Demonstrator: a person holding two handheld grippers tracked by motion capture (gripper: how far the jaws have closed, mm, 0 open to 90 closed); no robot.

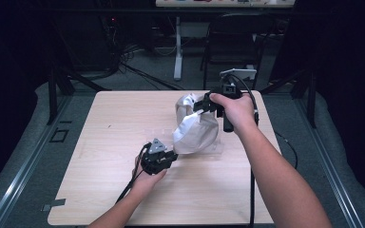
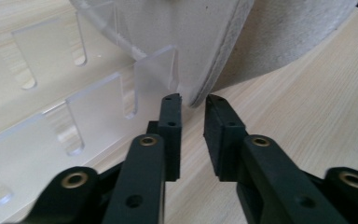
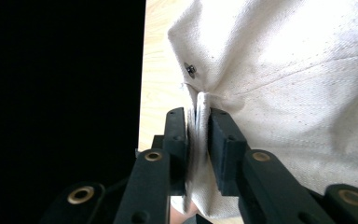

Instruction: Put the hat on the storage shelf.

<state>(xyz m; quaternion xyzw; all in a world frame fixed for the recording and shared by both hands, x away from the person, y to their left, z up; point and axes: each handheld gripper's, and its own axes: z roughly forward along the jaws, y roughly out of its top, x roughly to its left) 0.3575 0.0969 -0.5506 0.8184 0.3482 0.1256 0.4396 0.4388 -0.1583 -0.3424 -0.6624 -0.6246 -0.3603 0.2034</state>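
Note:
A cream fabric cap (image 1: 195,128) stands over a clear acrylic slotted rack (image 2: 93,107) in the middle of the wooden table (image 1: 114,123). My right gripper (image 1: 200,105) is up at the cap's top back. In the right gripper view it (image 3: 198,114) is shut on a fold of the cap's cloth (image 3: 284,70), beside a small metal eyelet (image 3: 190,70). My left gripper (image 1: 173,156) lies low on the table at the cap's lower left. Its jaws (image 2: 193,100) stand a little apart, with the stiff brim edge (image 2: 205,42) just beyond the tips.
A black chair (image 1: 233,38) and a white desk leg (image 1: 177,47) stand beyond the table's far edge, with cables on the floor. Bare tabletop lies to the left and in front of the cap. The right gripper is close to the table's far edge.

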